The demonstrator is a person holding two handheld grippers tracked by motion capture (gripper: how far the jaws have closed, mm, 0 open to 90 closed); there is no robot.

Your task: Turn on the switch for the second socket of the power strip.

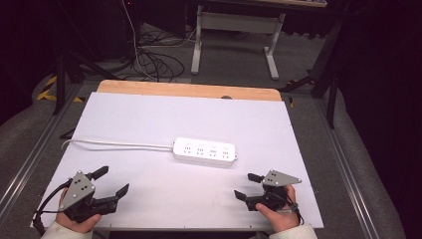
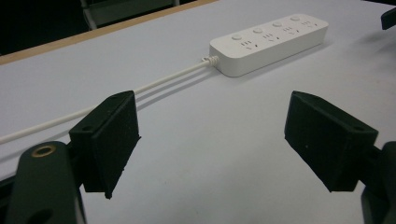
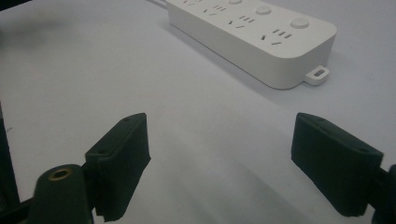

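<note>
While both claws are held low at the near edge of the white surface (image 1: 149, 114), one power strip (image 1: 204, 151) is seen lying flat near the middle, well apart from each. Four round buttons and four socket groups are counted on it. One white cord (image 1: 114, 144) is run from its left end toward the surface's left edge. The left claw (image 1: 110, 182) is spread apart and empty. The right claw (image 1: 247, 186) is likewise apart, nothing gripped.
</note>
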